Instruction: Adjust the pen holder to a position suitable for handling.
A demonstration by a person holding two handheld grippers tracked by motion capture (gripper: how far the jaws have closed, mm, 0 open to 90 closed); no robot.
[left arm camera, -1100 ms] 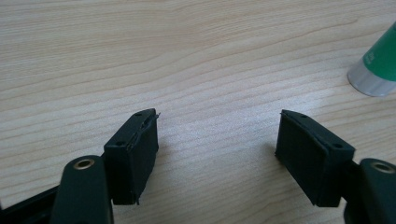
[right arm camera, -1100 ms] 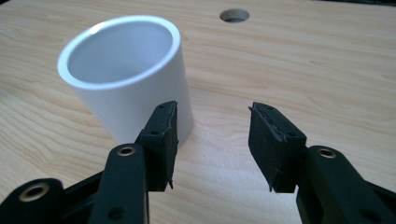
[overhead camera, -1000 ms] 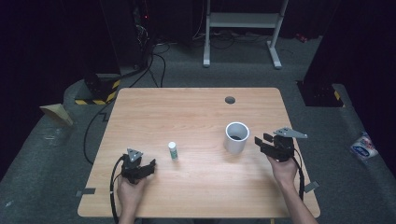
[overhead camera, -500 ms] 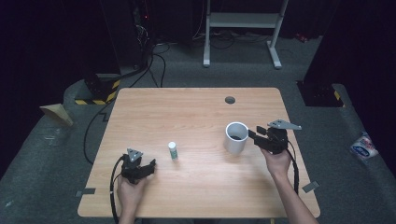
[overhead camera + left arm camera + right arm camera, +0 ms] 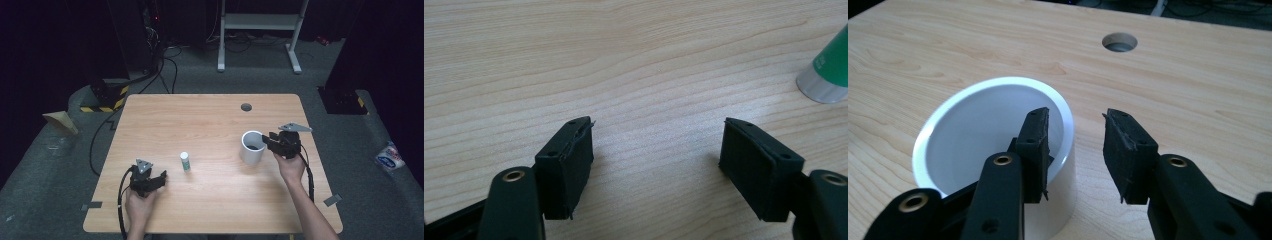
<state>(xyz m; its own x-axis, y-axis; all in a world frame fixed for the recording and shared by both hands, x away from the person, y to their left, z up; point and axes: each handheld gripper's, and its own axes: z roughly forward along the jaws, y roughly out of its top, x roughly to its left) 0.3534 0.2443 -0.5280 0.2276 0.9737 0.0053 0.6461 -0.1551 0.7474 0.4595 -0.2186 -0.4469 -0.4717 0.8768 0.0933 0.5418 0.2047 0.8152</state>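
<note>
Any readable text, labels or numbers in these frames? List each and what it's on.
None legible.
Glue stick: small white marks on its green label, too blurred to read.
White and blue packet on the floor: print too small to read.
White cup, table, right gripper: no markings.

Left claw (image 5: 148, 180) low, jaws wide apart; right claw (image 5: 267, 142) raised, jaws seemingly half-parted.
</note>
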